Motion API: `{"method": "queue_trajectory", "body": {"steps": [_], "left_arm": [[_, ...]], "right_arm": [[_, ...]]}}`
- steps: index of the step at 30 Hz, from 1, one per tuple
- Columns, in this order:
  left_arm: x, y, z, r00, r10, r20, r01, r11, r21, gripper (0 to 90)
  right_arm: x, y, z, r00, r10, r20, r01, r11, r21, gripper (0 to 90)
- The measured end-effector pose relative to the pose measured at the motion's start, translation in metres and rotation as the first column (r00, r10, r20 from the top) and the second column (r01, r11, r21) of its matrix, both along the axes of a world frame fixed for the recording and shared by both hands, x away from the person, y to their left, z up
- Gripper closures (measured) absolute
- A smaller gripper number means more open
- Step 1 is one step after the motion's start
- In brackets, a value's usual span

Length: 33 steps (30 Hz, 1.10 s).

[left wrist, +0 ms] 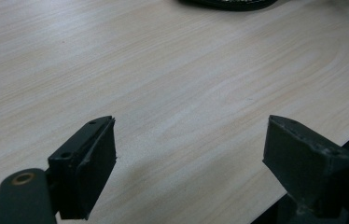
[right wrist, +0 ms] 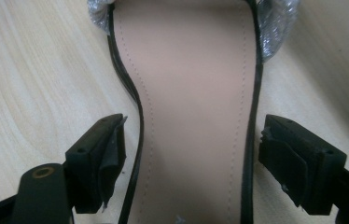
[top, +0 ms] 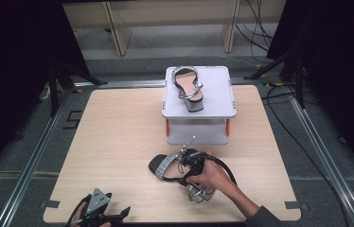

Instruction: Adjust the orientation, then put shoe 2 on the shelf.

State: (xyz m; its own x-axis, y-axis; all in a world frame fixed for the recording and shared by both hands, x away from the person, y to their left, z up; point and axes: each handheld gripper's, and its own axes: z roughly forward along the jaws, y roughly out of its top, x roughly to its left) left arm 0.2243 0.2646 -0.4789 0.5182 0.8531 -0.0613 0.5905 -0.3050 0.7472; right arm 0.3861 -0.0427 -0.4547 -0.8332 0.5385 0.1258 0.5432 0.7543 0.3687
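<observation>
Near the lower middle of the high view, the right gripper [top: 190,166] straddles the table's sandal [top: 168,166] with jaws released, so its lift to the rack [top: 222,90], where its mate [top: 189,87] sits, remains; left gripper [top: 118,215] idles open.

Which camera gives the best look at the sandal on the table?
The right gripper view: the sandal lies close between open jaws, insole and glitter strap plain. The high view shows it whole but small; the left gripper view catches a dark edge.
</observation>
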Motion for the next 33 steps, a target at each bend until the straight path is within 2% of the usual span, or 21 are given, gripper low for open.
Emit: {"method": "queue_trajectory", "body": {"steps": [3, 4, 5, 8, 9, 12, 13, 14, 15, 16, 17, 18, 19, 21, 22, 23, 25, 29, 31, 32, 33], "left_arm": [[0.0004, 0.0005, 0.0, 1.0, -0.001, -0.002, 0.001, 1.0, 0.008, 16.5], [0.001, 0.0018, 0.0002, 0.9999, -0.01, -0.006, 0.01, 0.9994, 0.033, 16.5], [0.001, 0.0015, 0.0003, 0.9999, -0.01, -0.007, 0.01, 0.9993, 0.035, 16.5], [0.0012, 0.0012, -0.0001, 0.9999, -0.01, -0.007, 0.01, 0.9995, 0.031, 16.5], [0.0007, 0.0004, -0.0001, 0.9999, -0.01, -0.005, 0.01, 0.9998, 0.014, 16.5], [0.001, 0.0016, 0.0005, 0.9998, -0.015, -0.009, 0.016, 0.999, 0.043, 16.5], [0.001, 0.0018, 0.0004, 0.9999, -0.016, -0.006, 0.016, 0.9989, 0.045, 16.5], [0.001, 0.0018, 0.0004, 0.9999, -0.016, -0.006, 0.016, 0.999, 0.042, 16.5], [0.0003, 0.0, -0.0003, 1.0, -0.004, -0.002, 0.004, 1.0, 0.006, 16.5], [0.0011, 0.0015, -0.0002, 0.9999, -0.012, -0.007, 0.012, 0.9994, 0.033, 16.5], [0.0003, 0.0001, -0.0003, 1.0, -0.008, -0.003, 0.008, 0.9999, 0.008, 16.5], [0.0002, 0.0012, 0.0005, 0.9998, -0.017, -0.008, 0.018, 0.9996, 0.024, 16.5], [0.0008, 0.0015, 0.0006, 0.9999, -0.012, -0.006, 0.013, 0.9991, 0.041, 16.5], [0.0009, 0.0014, 0.0009, 1.0, -0.009, -0.004, 0.009, 0.9994, 0.035, 16.5], [0.0003, -0.0001, 0.0006, 1.0, -0.004, -0.002, 0.004, 1.0, 0.004, 16.5], [0.001, 0.0013, 0.0001, 0.9999, -0.009, -0.006, 0.01, 0.9994, 0.033, 16.5], [0.001, 0.0014, 0.0003, 0.9999, -0.013, -0.006, 0.013, 0.999, 0.043, 16.5], [0.0004, 0.0014, 0.0005, 0.9999, -0.011, -0.006, 0.011, 0.9993, 0.037, 16.5], [-0.0001, 0.0017, 0.0005, 0.9999, -0.011, -0.003, 0.011, 0.9992, 0.038, 16.5], [-0.0004, 0.0012, 0.0006, 1.0, -0.01, -0.001, 0.01, 0.9996, 0.025, 16.5], [0.0, 0.0017, 0.0007, 0.9999, -0.012, -0.001, 0.012, 0.9992, 0.039, 16.5]], "right_arm": [[-0.0019, 0.0016, -0.0026, 0.9999, 0.007, -0.009, -0.007, 1.0, -0.007, 23.2], [-0.0025, 0.0026, -0.0034, 0.9999, 0.014, -0.001, -0.014, 1.0, -0.014, 23.8], [-0.0029, 0.0031, -0.0037, 0.9998, 0.017, 0.003, -0.017, 1.0, -0.02, 23.8], [-0.0031, 0.0052, -0.0057, 0.9996, 0.024, 0.011, -0.024, 0.999, -0.032, 24.6], [-0.0032, 0.0056, -0.0055, 0.9996, 0.024, 0.014, -0.024, 0.999, -0.034, 25.5], [-0.0038, 0.0075, -0.0053, 0.9995, 0.019, 0.027, -0.017, 0.999, -0.048, 29.3], [-0.0032, 0.0076, -0.0052, 0.9987, 0.033, 0.039, -0.031, 0.998, -0.055, 31.1], [-0.0048, 0.0083, -0.0049, 0.9983, 0.025, 0.052, -0.021, 0.997, -0.069, 33.5], [-0.0053, 0.0085, -0.005, 0.9979, 0.028, 0.059, -0.023, 0.997, -0.073, 34.9], [-0.0061, 0.0087, -0.0052, 0.9974, 0.027, 0.067, -0.022, 0.997, -0.078, 35.2], [-0.0063, 0.0087, -0.0051, 0.9973, 0.028, 0.068, -0.023, 0.997, -0.078, 35.5], [-0.0069, 0.0092, -0.005, 0.997, 0.025, 0.074, -0.019, 0.996, -0.083, 35.9], [-0.0071, 0.0092, -0.0048, 0.9969, 0.026, 0.074, -0.02, 0.996, -0.085, 36.1], [-0.0072, 0.0092, -0.0046, 0.9964, 0.029, 0.08, -0.022, 0.996, -0.087, 36.4], [-0.0068, 0.0088, -0.0048, 0.9965, 0.029, 0.079, -0.022, 0.996, -0.083, 36.5], [-0.0055, 0.0081, -0.0052, 0.9958, 0.041, 0.082, -0.034, 0.996, -0.079, 36.8], [-0.0045, 0.0075, -0.0049, 0.9958, 0.046, 0.079, -0.04, 0.996, -0.081, 37.3], [-0.0031, 0.0058, -0.0046, 0.9968, 0.044, 0.067, -0.039, 0.997, -0.073, 37.8], [-0.0013, 0.0049, -0.0048, 0.9947, 0.068, 0.077, -0.063, 0.996, -0.07, 37.9], [-0.0017, 0.005, -0.0045, 0.9952, 0.064, 0.074, -0.059, 0.996, -0.073, 38.1], [-0.0018, 0.005, -0.0045, 0.9951, 0.065, 0.075, -0.059, 0.996, -0.073, 38.2]]}}
